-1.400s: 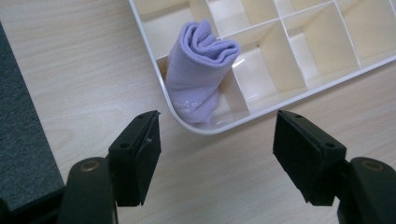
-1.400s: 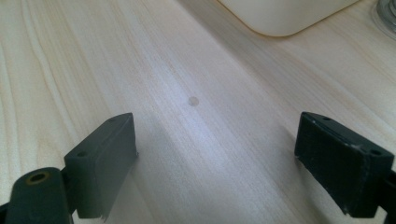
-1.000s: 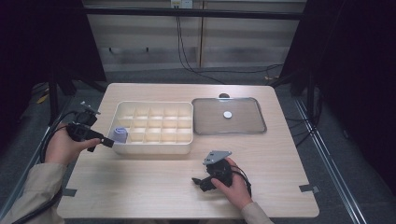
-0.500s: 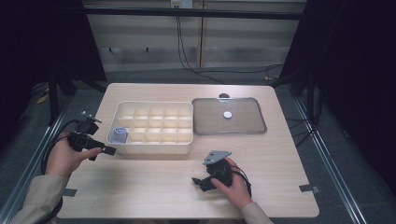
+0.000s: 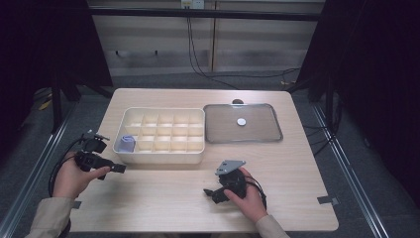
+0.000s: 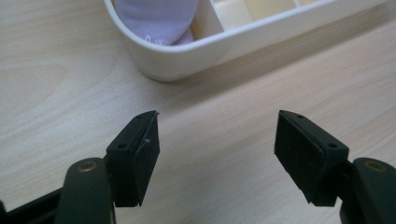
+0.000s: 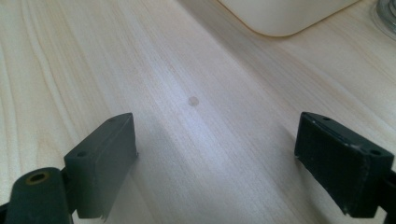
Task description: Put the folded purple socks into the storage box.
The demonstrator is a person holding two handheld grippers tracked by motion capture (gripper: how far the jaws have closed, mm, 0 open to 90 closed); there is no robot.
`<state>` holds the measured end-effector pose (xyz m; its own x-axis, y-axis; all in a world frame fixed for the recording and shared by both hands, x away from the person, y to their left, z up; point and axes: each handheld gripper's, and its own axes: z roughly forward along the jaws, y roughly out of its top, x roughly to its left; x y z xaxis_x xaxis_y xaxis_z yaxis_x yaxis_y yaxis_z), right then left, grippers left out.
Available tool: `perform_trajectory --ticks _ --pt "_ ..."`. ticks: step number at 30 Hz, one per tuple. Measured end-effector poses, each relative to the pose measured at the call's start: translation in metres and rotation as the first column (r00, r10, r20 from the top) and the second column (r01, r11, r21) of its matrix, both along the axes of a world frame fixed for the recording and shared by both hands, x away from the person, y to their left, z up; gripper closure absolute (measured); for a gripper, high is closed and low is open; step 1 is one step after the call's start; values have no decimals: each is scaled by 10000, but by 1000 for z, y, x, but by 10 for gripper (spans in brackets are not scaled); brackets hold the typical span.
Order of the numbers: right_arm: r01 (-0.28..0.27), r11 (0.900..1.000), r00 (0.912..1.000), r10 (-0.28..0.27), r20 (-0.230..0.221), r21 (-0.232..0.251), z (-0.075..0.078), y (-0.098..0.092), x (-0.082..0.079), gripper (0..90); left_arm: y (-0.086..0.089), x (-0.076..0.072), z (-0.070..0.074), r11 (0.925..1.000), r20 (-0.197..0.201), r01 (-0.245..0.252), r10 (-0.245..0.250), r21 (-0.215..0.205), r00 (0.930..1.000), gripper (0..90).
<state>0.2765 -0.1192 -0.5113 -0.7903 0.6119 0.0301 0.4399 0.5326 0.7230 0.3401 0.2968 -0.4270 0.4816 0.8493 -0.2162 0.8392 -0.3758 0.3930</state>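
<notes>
Both pairs of fingers stand spread with nothing between them: left gripper (image 5: 115, 168) low beside the compartment box (image 5: 163, 157), right gripper (image 5: 214, 193) resting on the table (image 5: 163, 198). Lilac cloth (image 5: 127, 144) sits tucked in the near-left corner compartment, apparently sorted.

— Where on the table (image 5: 163, 208)?
— Divided box (image 5: 163, 130) mid-table, lid (image 5: 257, 136) just right of it.
— And inside?
— Rolled cloth (image 5: 126, 144) in the near-left compartment — left gripper (image 5: 120, 169) just before that corner.
</notes>
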Motion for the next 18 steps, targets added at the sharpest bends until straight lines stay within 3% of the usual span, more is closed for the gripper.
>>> perform_trajectory --ticks 18 --pt "1 10000 10000 -1 -1 0 0 0 0 121 0 -16 -36 9996 478 -70 83 -268 9988 287"
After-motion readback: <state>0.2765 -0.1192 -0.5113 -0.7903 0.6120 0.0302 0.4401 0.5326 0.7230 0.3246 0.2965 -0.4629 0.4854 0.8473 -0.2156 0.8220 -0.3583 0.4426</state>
